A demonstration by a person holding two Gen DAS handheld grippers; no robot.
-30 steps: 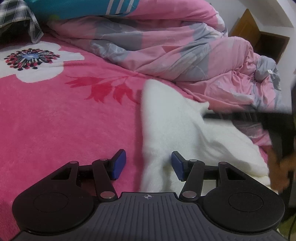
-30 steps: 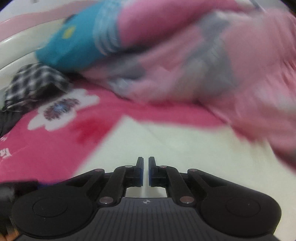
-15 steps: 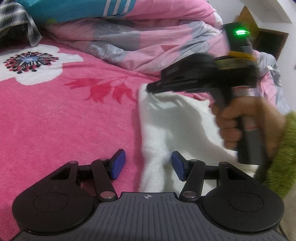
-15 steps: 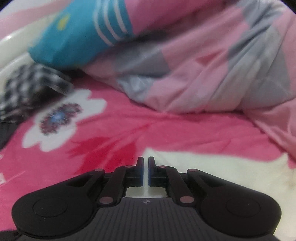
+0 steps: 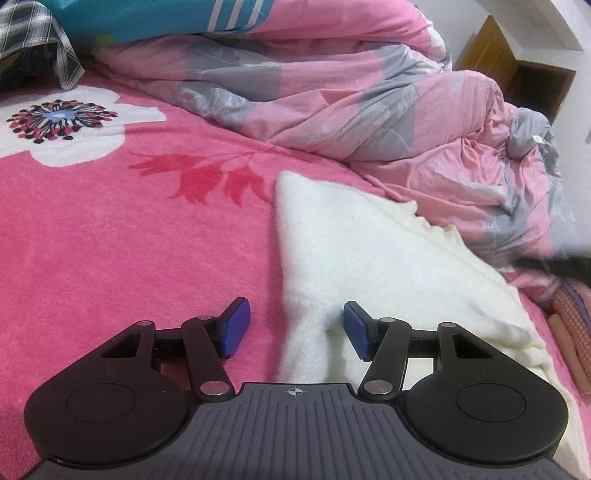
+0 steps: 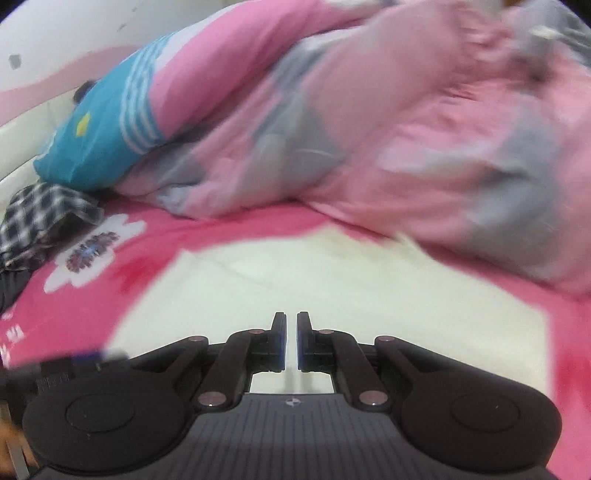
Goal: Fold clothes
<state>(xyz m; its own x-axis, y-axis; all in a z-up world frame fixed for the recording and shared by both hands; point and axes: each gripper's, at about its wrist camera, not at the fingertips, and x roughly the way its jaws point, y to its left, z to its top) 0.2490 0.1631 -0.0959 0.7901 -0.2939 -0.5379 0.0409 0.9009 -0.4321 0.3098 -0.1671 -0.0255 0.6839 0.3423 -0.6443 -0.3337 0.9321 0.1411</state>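
A white fleecy garment [image 5: 369, 258] lies folded on the pink bedspread [image 5: 110, 240]. My left gripper [image 5: 295, 328] rests open at the garment's near end, its left edge running between the blue pads [image 5: 236, 325] without being pinched. In the right wrist view, which is blurred by motion, my right gripper [image 6: 291, 341] is shut with nothing in it and hovers over the near part of the white garment [image 6: 332, 288]. In the left wrist view only a dark blur at the right edge shows where it is.
A rumpled pink and grey quilt [image 5: 351, 103] is heaped along the far side and right. A teal striped pillow [image 5: 155, 18] and a plaid cloth [image 5: 33, 37] lie at the far left. A wooden cabinet [image 5: 524, 77] stands behind the quilt.
Half a second ago the right gripper was over the garment's far corner; it has since swung back to the right, almost out of the left wrist view. The left gripper stayed still.
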